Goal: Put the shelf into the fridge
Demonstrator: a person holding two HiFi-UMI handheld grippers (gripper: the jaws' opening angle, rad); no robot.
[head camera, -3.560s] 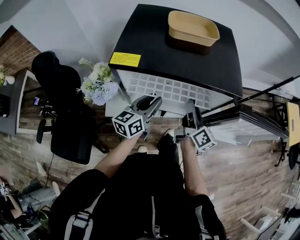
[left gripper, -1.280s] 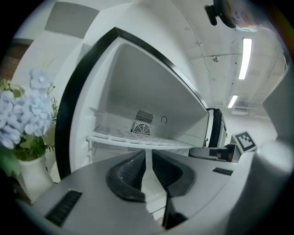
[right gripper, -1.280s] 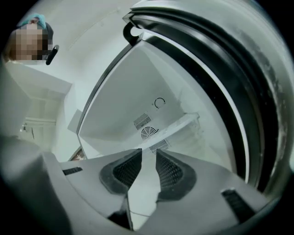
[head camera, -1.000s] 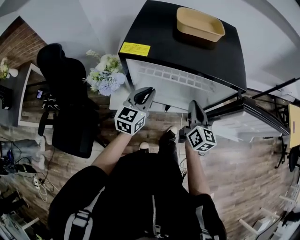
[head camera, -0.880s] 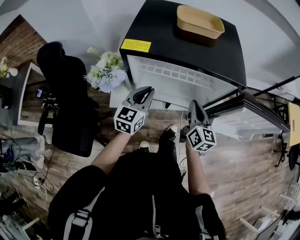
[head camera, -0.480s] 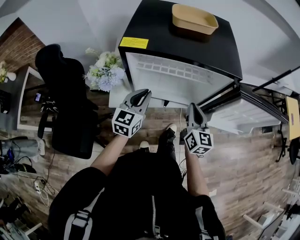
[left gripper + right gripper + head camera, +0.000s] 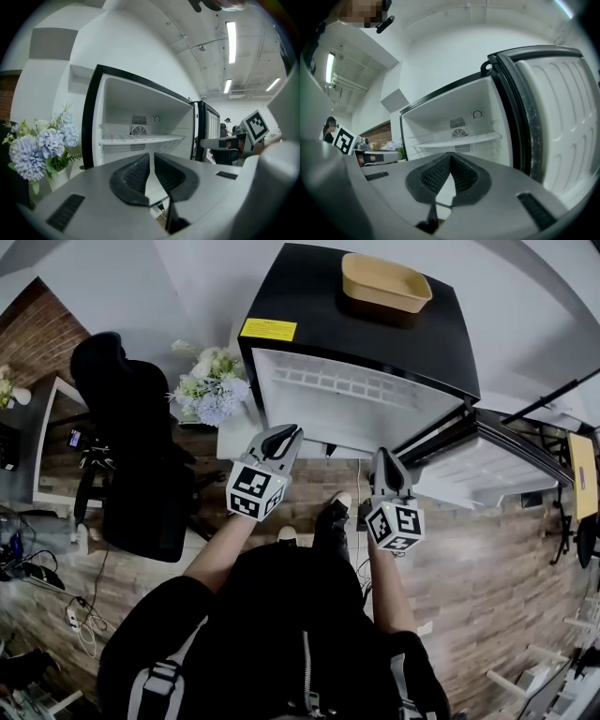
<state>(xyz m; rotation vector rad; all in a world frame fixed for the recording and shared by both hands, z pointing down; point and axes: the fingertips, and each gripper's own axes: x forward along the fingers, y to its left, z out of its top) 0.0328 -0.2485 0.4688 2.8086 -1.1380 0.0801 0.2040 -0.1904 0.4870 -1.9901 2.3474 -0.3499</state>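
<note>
A small black fridge [image 7: 356,324] stands open with a white inside. The white grid shelf [image 7: 347,388] lies level across the compartment, seen as a thin ledge in the left gripper view [image 7: 140,139] and in the right gripper view [image 7: 459,139]. My left gripper [image 7: 283,435] hangs in front of the opening, its jaws shut with nothing between them [image 7: 152,157]. My right gripper [image 7: 382,457] is beside it, also shut and empty [image 7: 450,157]. Neither gripper touches the shelf.
The fridge door [image 7: 487,465] swings out to the right, close to my right gripper [image 7: 562,117]. A tan tray [image 7: 386,282] sits on the fridge top. A vase of flowers [image 7: 208,390] and a black chair [image 7: 131,456] stand to the left.
The shelf stuck out of the fridge front earlier, with both grippers at its edge. It now sits deeper inside, and both grippers have drawn back from it.
</note>
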